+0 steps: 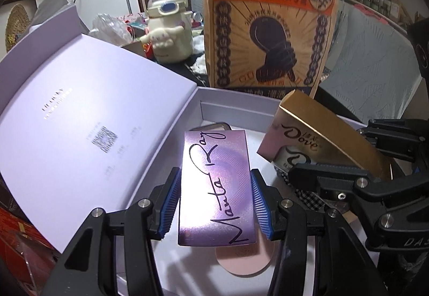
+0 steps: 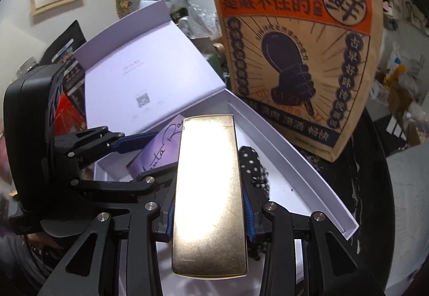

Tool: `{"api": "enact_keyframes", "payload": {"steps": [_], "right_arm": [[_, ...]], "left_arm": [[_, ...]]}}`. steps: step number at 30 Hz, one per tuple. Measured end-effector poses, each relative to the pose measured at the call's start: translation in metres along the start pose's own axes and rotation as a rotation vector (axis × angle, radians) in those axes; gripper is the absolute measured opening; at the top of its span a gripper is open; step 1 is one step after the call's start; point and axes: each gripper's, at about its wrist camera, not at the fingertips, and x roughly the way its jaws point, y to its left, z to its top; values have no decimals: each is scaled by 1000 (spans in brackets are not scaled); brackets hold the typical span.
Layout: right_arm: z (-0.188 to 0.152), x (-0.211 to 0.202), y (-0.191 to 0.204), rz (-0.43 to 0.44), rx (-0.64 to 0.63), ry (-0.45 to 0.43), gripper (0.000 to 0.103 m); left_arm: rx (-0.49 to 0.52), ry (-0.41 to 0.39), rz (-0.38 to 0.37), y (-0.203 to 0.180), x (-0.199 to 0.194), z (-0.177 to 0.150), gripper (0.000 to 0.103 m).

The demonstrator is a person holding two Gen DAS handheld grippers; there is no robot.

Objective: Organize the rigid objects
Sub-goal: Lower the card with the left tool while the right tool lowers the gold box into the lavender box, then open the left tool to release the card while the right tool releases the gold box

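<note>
My left gripper (image 1: 215, 186) is shut on a purple "Manta Ray" box (image 1: 215, 188) and holds it over the open white gift box (image 1: 228, 108). My right gripper (image 2: 209, 205) is shut on a gold Dove chocolate box (image 2: 209, 188), also over the gift box (image 2: 308, 170). In the left wrist view the Dove box (image 1: 308, 135) sits tilted to the right, held by the right gripper (image 1: 335, 175). In the right wrist view the purple box (image 2: 158, 151) shows at the left, between the left gripper's blue pads (image 2: 136, 140).
The gift box's lid (image 1: 93, 122) stands open to the left. A tall brown paper bag (image 1: 268, 20) stands just behind the box. A pink round pad (image 1: 244, 258) and a black-and-white dotted cloth (image 2: 254, 170) lie inside the box. A cream kettle-shaped bottle (image 1: 169, 28) stands behind.
</note>
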Motion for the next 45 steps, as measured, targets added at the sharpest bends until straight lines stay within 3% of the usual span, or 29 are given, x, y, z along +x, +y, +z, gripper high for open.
{"api": "enact_keyframes", "payload": {"steps": [13,22,27,41,45], "right_arm": [[-6,12,-4,-66,-23,17,38],[-9,14,-1,-125,-55,15,38],[-10,16,4,-162,-84,21,38],[-14,7,1,-152,-49,45,40],[-14,1,0,-145,-33,42,45]], "left_arm": [[14,27,20,-6,15,-4,50],[-35,50,3,0,16,-8,50],[-16,49,40,-2,15,-9,50],[-16,58,48,-11,5,-16,50],[-29,70,58,-12,0,-19,50]]}}
